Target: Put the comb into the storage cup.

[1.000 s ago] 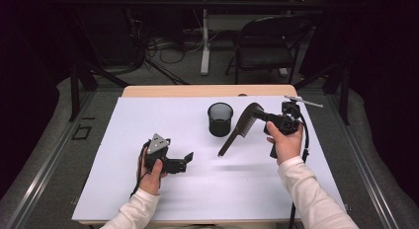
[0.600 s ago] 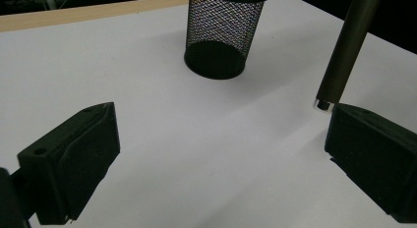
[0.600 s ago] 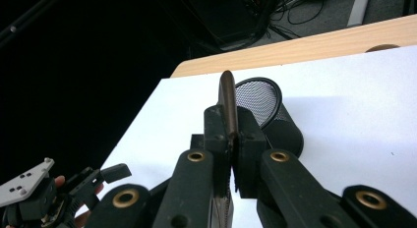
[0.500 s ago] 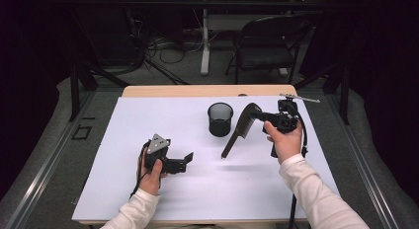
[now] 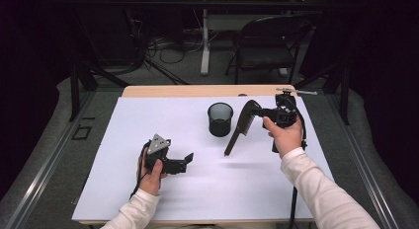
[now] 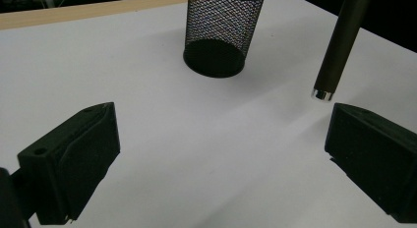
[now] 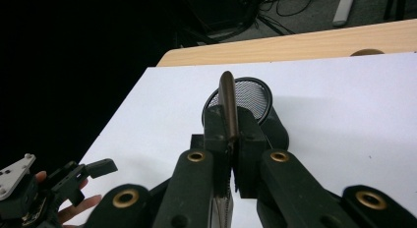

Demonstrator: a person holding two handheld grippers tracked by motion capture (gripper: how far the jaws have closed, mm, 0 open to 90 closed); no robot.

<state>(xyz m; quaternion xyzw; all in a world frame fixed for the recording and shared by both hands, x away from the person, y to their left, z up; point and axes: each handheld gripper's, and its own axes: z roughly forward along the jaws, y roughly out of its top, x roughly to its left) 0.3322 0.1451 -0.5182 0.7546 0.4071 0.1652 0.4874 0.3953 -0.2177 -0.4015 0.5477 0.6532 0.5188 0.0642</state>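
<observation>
comb [image 5: 241,129] is hanging in the air just right of the mesh cup [image 5: 220,119], above the white bench [image 5: 123,189], its handle tip pointing down and left toward the sheet.

left to right:

- left claw [image 5: 184,161] is resting low over the bench, jaws standing wide apart with nothing between them; in the left gripper view the two blocky black pads [image 6: 74,159] are framing bare white surface. it is probably idling out of the way while the other hand is working.
- mesh cup is standing upright near the middle, round, black wire weave, see-through walls, solid dark base. it looks like the likely target for the comb.
- comb is slim, dark brown, matte, with a rounded handle ending in a small shiny cap [image 6: 322,94]; teeth are running along its upper part.
- right claw [image 5: 262,112] is clamping tight on the comb's toothed end, holding it edge-on; in the right gripper view the comb [image 7: 228,110] is lining up over the cup's mouth [image 7: 248,93], seemingly so that the handle can go in first.
</observation>
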